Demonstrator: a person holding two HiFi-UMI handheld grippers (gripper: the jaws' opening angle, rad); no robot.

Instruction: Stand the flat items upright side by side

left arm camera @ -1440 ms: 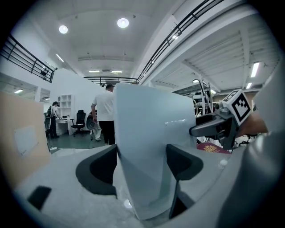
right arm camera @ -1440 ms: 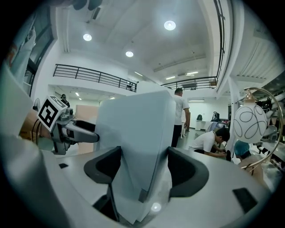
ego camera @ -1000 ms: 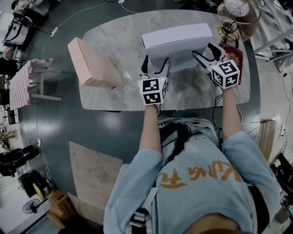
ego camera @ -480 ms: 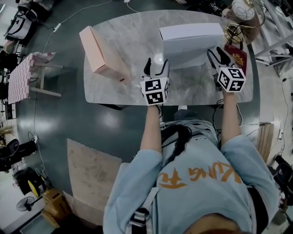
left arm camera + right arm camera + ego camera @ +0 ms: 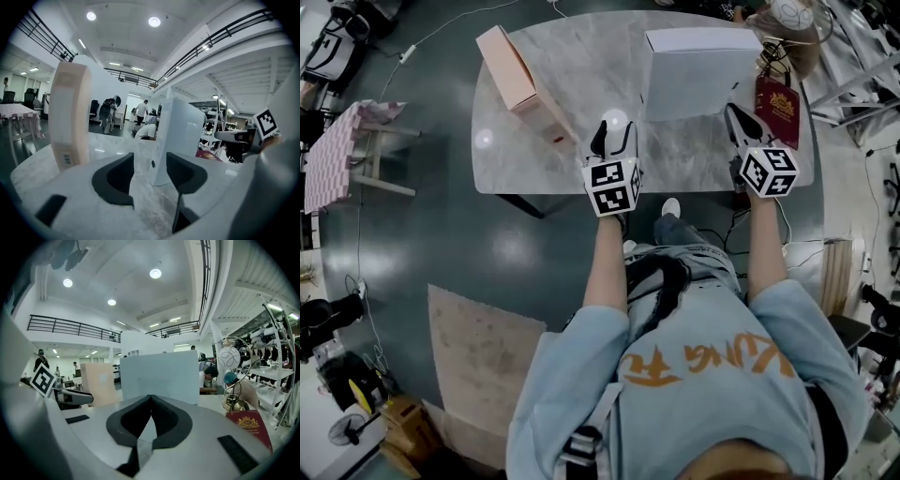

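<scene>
Two flat boxes stand upright on the marble table [image 5: 581, 56]. The pink box [image 5: 520, 80] is at the far left, the white box [image 5: 698, 70] at the far right, with a wide gap between them. My left gripper [image 5: 614, 141] hovers near the table's front edge, short of the white box. Its jaws are closing with nothing between them, and the white box [image 5: 180, 136] and pink box [image 5: 70, 117] stand beyond them. My right gripper [image 5: 738, 127] sits at the white box's near right corner, shut and empty [image 5: 151, 399], with the white box [image 5: 159, 376] ahead of it.
A red booklet [image 5: 776, 108] lies flat at the table's right edge, beside my right gripper. A gold wire stand with a ball [image 5: 232, 376] is behind it. A small table with a checked cloth [image 5: 337, 155] stands on the floor to the left. People sit and walk in the background.
Both grippers have pulled back from the white box toward the table's front edge. The right jaws have shut and the left jaws have narrowed. The white box now stands free.
</scene>
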